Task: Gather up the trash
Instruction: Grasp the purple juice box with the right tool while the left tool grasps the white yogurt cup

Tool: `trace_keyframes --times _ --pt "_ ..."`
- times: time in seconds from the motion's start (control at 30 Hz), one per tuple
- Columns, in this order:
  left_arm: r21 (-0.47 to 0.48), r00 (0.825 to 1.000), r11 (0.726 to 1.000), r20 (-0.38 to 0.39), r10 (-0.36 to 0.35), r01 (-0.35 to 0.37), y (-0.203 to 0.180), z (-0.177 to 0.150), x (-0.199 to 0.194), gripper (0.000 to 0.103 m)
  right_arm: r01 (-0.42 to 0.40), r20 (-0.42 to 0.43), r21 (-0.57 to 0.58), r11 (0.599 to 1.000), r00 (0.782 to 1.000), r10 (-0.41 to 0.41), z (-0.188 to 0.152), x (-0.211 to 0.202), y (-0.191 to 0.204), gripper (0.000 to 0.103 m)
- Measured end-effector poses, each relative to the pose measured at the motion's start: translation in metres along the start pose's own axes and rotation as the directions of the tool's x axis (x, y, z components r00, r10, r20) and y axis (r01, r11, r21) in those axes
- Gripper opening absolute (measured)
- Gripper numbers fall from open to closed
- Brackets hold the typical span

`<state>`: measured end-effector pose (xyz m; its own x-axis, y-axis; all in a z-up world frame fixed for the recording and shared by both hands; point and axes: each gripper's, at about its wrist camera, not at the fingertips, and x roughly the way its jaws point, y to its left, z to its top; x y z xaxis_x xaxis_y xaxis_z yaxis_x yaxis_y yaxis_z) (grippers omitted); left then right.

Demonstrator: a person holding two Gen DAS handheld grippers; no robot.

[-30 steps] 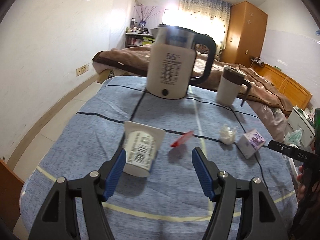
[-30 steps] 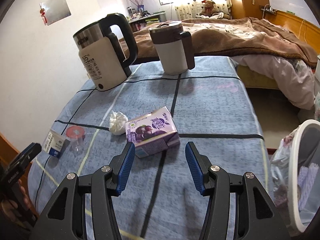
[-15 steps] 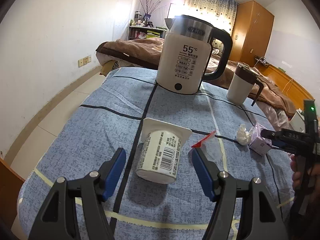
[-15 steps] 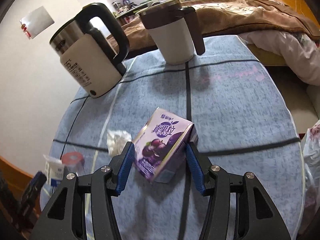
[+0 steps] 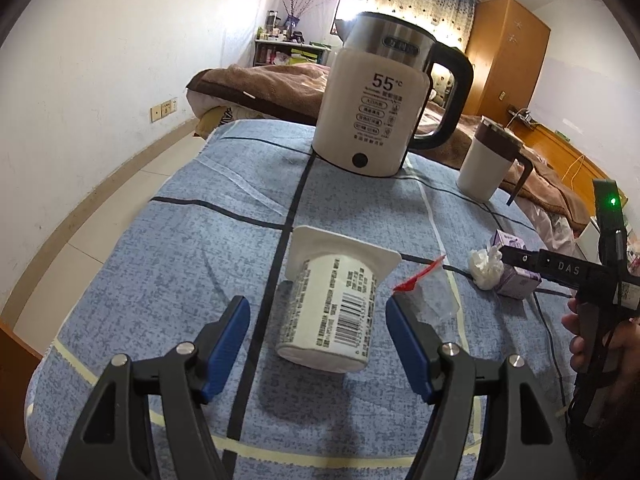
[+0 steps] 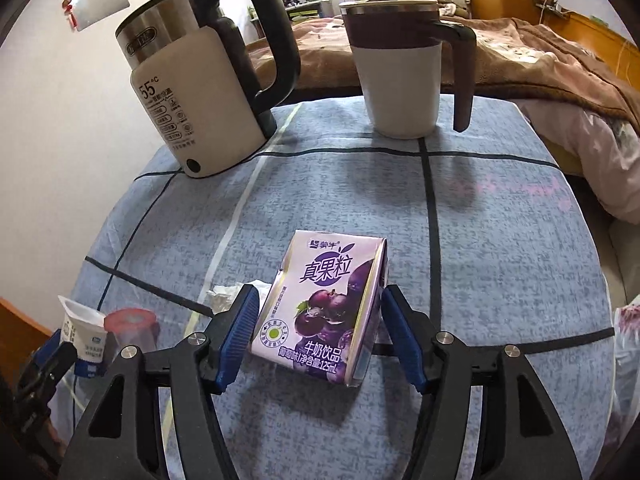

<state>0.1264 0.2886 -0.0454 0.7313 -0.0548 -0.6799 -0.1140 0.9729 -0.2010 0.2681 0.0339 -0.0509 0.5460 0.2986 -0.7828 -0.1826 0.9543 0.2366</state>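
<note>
Blue checked cloth (image 6: 500, 248) covers the round table, its far edge meeting a bed with a brown blanket (image 6: 540, 56) and its left edge dropping off to tiled floor (image 5: 132, 176) along the white wall.

The right gripper (image 6: 316, 332) straddles a purple milk-drink carton (image 6: 328, 308) that lies tilted near the front of the table; its jaws have just been opening, and each blue pad stands just beside a carton side with a sliver of gap, so nothing is clamped. A crumpled white tissue (image 6: 224, 296) lies just behind the left finger. To the right of the carton the cloth is bare out to the table edge, where a plastic bag (image 6: 628, 344) shows.

The left gripper (image 5: 318, 340) is spread open around a white yogurt cup (image 5: 336, 304) lying on its side, base toward the camera, with clear cloth between each pad and the cup. A clear plastic cup with a red lid (image 5: 428, 292) sits just beside the right finger. Left of the yogurt cup the cloth is open all the way to the rim.

At the far side an electric kettle (image 5: 380, 112) and a lidded white mug (image 5: 488, 164) stand upright, well apart from both grippers, with a wide bare stretch of cloth between them and the trash
</note>
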Motion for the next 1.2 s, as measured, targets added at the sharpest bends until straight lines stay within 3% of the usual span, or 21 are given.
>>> trace_keyframes --times 0.17,0.23,0.33,0.47,0.53,0.7,0.83,0.93,1.0,1.2 --pt "-0.004 1.000 1.000 -0.029 0.000 0.000 0.001 0.000 0.009 0.072 0.010 0.008 -0.002 1.000 1.000 -0.010 -0.001 -0.001 -0.001 0.064" --pt "-0.011 0.999 1.000 -0.030 0.010 -0.010 0.002 0.000 0.010 0.072 -0.026 -0.001 -0.023 0.999 1.000 0.026 -0.003 -0.001 0.001 0.064" --pt "-0.021 1.000 1.000 -0.030 0.003 -0.004 0.003 0.000 0.011 0.072 0.005 0.011 -0.085 0.996 1.000 -0.004 -0.002 -0.005 0.011 0.064" --pt "-0.011 1.000 1.000 -0.027 0.002 -0.002 0.001 0.001 0.010 0.072 -0.058 -0.003 -0.116 0.992 0.998 0.058 -0.004 -0.005 0.018 0.064" --pt "-0.012 1.000 1.000 -0.030 -0.001 0.001 0.001 0.002 0.012 0.072 0.006 0.008 -0.151 0.989 1.000 -0.005 -0.005 -0.001 0.023 0.064" --pt "-0.013 0.999 1.000 -0.039 0.000 0.000 0.002 0.001 0.014 0.072 0.001 -0.018 -0.063 0.998 1.000 -0.002 -0.004 0.004 0.007 0.064" --pt "-0.013 0.999 1.000 -0.047 -0.001 0.000 0.001 0.002 0.018 0.072 0.013 -0.036 -0.057 0.998 0.999 -0.015 -0.010 0.004 -0.001 0.064" --pt "-0.005 0.999 1.000 -0.046 -0.006 0.005 -0.003 0.002 0.020 0.067 0.038 -0.035 -0.102 0.994 0.998 -0.042 -0.017 0.003 0.004 0.064" --pt "-0.009 0.999 1.000 -0.046 -0.011 0.011 -0.003 0.002 0.021 0.052 0.043 -0.028 -0.114 0.993 0.999 -0.046 -0.020 0.002 0.006 0.062" --pt "0.010 0.999 1.000 -0.045 -0.002 0.002 -0.008 0.001 0.018 0.050 0.029 -0.010 -0.100 0.995 1.000 -0.030 -0.028 -0.006 0.003 0.058"
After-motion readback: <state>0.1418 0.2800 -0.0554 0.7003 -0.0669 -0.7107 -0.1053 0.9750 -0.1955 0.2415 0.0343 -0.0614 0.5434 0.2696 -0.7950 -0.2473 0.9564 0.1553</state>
